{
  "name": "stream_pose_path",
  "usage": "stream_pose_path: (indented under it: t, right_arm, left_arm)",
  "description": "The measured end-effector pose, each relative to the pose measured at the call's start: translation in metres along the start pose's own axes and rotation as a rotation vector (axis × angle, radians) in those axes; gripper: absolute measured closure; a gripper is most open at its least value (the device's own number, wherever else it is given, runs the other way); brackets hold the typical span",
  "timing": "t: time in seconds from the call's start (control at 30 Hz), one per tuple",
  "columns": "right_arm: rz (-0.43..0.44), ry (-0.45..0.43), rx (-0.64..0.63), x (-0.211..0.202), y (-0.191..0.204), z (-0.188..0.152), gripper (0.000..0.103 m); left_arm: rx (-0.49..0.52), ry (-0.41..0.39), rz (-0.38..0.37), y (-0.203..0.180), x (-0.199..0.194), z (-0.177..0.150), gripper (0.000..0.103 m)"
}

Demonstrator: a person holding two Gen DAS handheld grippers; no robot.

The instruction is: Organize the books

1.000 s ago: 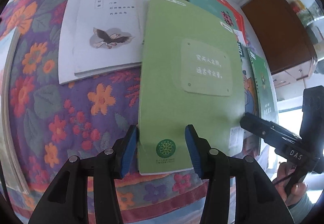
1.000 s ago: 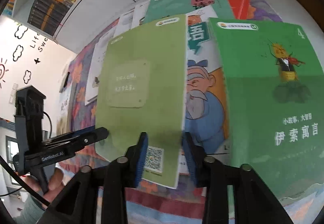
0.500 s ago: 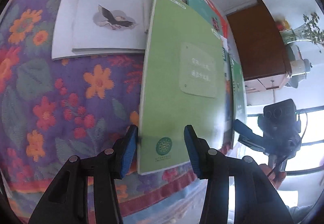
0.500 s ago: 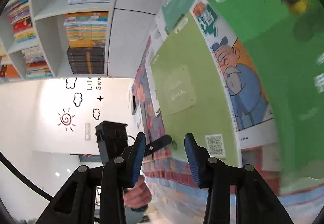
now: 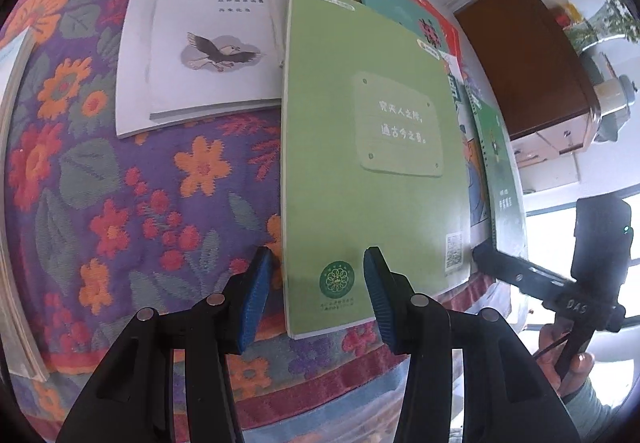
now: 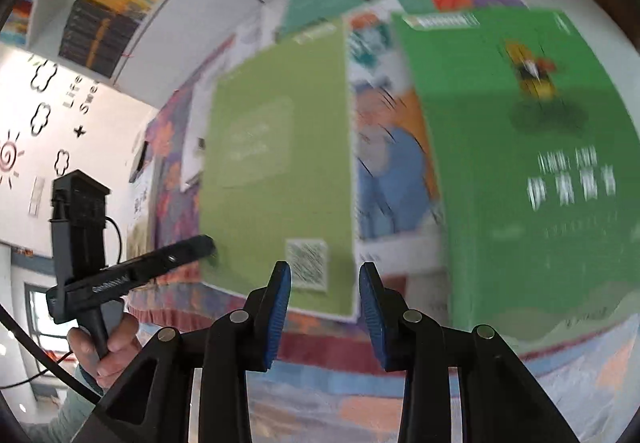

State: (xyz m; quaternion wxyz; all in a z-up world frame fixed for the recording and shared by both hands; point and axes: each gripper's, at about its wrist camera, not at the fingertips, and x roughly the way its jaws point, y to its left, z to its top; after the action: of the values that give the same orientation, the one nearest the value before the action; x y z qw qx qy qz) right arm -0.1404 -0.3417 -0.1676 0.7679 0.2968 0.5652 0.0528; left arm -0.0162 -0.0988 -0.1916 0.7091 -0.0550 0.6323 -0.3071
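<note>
The light green book [image 5: 372, 163] is laid flat, cover up, on the floral cloth [image 5: 132, 195] that covers the desk. Its long axis is directed away from the left tool [image 5: 316, 295], with the round emblem at the near end and the pale title panel further out. The near short edge is positioned at the front border of the cloth.

The left tool is seen with its blue pads [image 5: 256, 295] apart, one on each side of the book's near left corner. The pads are not pressed on the book, so the left tool is open with nothing gripped.

The right tool [image 6: 324, 307] is aimed at the near right corner of the same book, beside the square code mark [image 6: 308, 263]. Its jaws are closing, and the corner is seen between the pads; whether the pads touch it cannot be told, since this view is blurred.

Beyond the left tool and to its left, white booklets [image 5: 200, 43] are overlapped; the top one bears a bird drawing. To the right of the light green book, partly beneath it, a book with a bearded figure [image 6: 392, 171] is laid. Further right, a darker green book [image 6: 528, 163] is placed with its long axis parallel.
</note>
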Motion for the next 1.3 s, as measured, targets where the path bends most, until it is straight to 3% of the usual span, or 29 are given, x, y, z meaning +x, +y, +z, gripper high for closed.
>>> stream_pose_path:
  t: [0.1, 0.2, 0.3, 0.43, 0.57, 0.73, 0.83, 0.87, 0.9, 1.0, 1.1, 1.17, 1.3]
  right_arm:
    - [-0.029, 0.012, 0.042, 0.010, -0.015, -0.010, 0.069]
    - [0.090, 0.002, 0.086, 0.012, -0.023, -0.005, 0.065]
    - [0.211, 0.058, 0.085, 0.018, -0.020, -0.002, 0.064]
    - [0.374, 0.029, 0.061, 0.000, -0.014, -0.005, 0.065]
    - [0.429, -0.007, 0.093, 0.013, -0.021, 0.015, 0.064]
    - [0.491, 0.024, 0.120, 0.053, -0.009, 0.040, 0.065]
    - [0.466, -0.028, 0.111, 0.039, 0.003, 0.041, 0.073]
    - [0.453, -0.043, 0.097, 0.033, 0.010, 0.042, 0.081]
    - [0.428, -0.058, 0.068, 0.027, 0.019, 0.042, 0.083]
    - [0.271, -0.113, -0.142, -0.017, 0.061, 0.038, 0.083]
    - [0.199, -0.146, -0.264, -0.049, 0.091, 0.034, 0.080]
    - [0.137, -0.162, -0.338, -0.066, 0.110, 0.030, 0.079]
    - [0.086, -0.124, -0.445, -0.049, 0.145, 0.016, 0.079]
  left_arm:
    - [-0.003, 0.001, 0.002, -0.001, 0.003, 0.003, 0.060]
    - [-0.008, 0.008, -0.008, -0.001, 0.005, 0.004, 0.060]
    - [0.002, 0.006, 0.022, 0.000, 0.004, 0.006, 0.058]
    - [-0.044, 0.027, -0.063, 0.017, 0.001, 0.009, 0.057]
    - [-0.043, 0.034, -0.074, 0.020, 0.003, 0.012, 0.058]
    - [-0.065, 0.035, -0.087, 0.023, 0.003, 0.013, 0.058]
    - [-0.079, 0.013, -0.089, 0.024, -0.004, 0.012, 0.057]
    - [-0.074, 0.002, -0.091, 0.020, -0.007, 0.011, 0.057]
    - [-0.064, -0.007, -0.093, 0.016, -0.011, 0.010, 0.057]
    - [-0.032, -0.034, -0.108, -0.007, -0.021, 0.009, 0.057]
    - [-0.028, -0.038, -0.190, -0.023, -0.025, 0.007, 0.057]
    - [-0.013, -0.052, -0.156, -0.028, -0.027, 0.005, 0.057]
    - [0.005, -0.062, 0.034, -0.012, -0.037, -0.007, 0.057]
